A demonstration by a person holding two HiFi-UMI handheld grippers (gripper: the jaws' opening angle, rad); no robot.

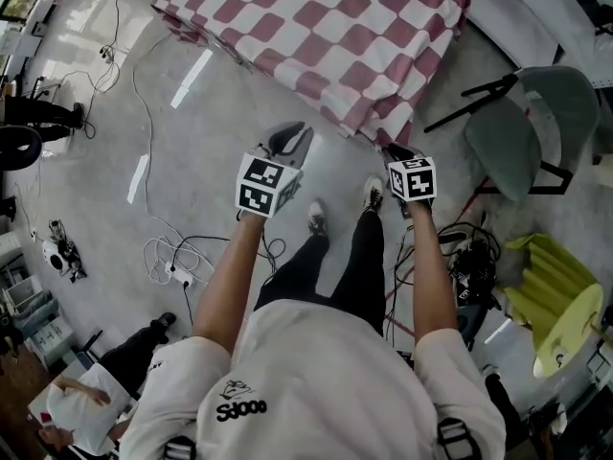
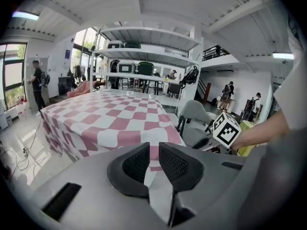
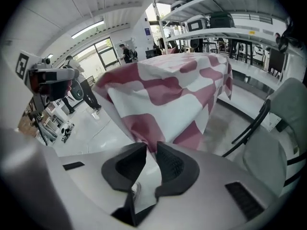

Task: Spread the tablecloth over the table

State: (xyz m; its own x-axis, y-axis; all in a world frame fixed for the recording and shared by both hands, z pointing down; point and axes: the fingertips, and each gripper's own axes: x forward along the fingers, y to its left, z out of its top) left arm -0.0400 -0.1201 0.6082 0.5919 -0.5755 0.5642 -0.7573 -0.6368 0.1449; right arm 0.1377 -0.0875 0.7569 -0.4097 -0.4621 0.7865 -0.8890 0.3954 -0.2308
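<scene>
We stand on a pale grey polished floor (image 1: 192,151) in a bright hall, with white metal shelving (image 2: 148,47) beyond the table. The red-and-white checked fabric tablecloth (image 1: 326,36) covers the whole table top. It lies flat on top and hangs in soft folds over the near edge and the near right corner.

A grey moulded chair with black legs (image 1: 536,123) stands just beside the table's right edge. A yellow-green plastic chair (image 1: 560,300) sits closer to us on the right.

Our bare forearms (image 1: 230,276) reach forward and down, roughly parallel. Each carries a grey gripper topped by a black-and-white marker cube (image 1: 261,185).

The left gripper (image 1: 287,142) hovers above the floor just short of the table's near edge. Its ribbed black pads stand a narrow slit apart with nothing pinched, and floor and the cloth's hem show through the gap.

The right gripper (image 1: 396,151) points more steeply down at the near right corner. Its pads are also slightly parted. The cloth droops just in front of them, unclamped, and we cannot tell whether it brushes the tips.

Black and white cables (image 1: 168,252) coil on the floor to our left.
</scene>
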